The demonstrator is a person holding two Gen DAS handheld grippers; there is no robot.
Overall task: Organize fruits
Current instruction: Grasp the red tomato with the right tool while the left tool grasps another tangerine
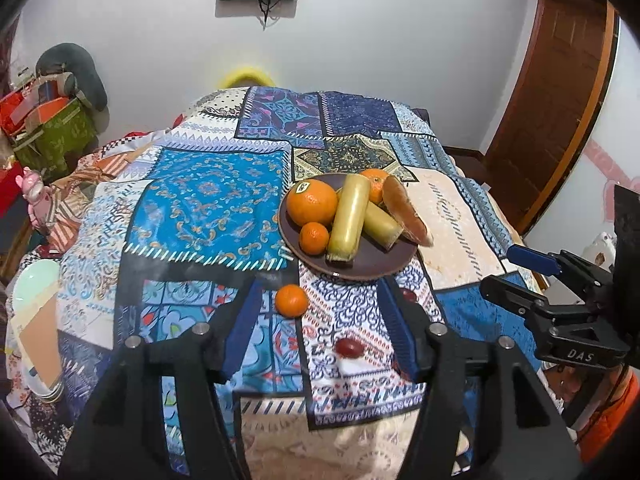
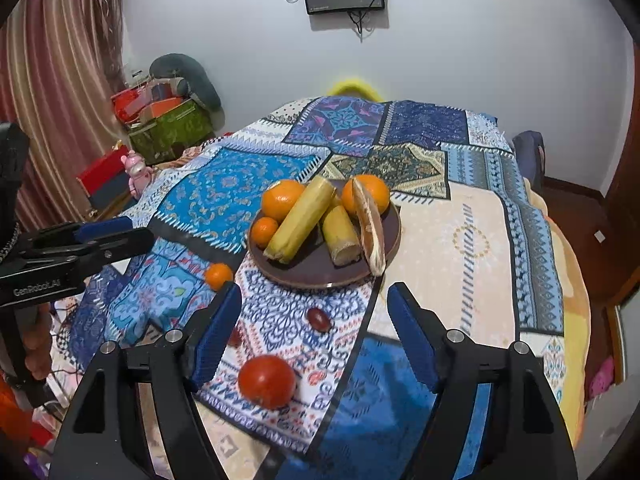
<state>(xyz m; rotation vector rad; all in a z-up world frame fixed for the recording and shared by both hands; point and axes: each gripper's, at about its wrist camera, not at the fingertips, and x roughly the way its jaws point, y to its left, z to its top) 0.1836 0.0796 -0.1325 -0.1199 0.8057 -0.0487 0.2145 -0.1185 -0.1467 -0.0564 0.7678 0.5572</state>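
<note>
While agape, both hand-held grippers (image 1: 318, 316) (image 2: 314, 322) empty.

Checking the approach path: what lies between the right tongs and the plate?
In the right wrist view, a small dark red fruit lies on the cloth between the open right tongs and the plate; otherwise bare cloth.

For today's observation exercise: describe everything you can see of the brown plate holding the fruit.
The brown plate is round, shallow and dark brown with a smooth, slightly glossy rim, looking like glazed ceramic or wood. It sits flat on the patterned cloth, near the middle of the table. It carries two large oranges, one small orange, two yellowish cane-like pieces and a tan wedge leaning over its right edge. Neither tool touches it; a loose small orange lies just off its near-left rim.
</note>
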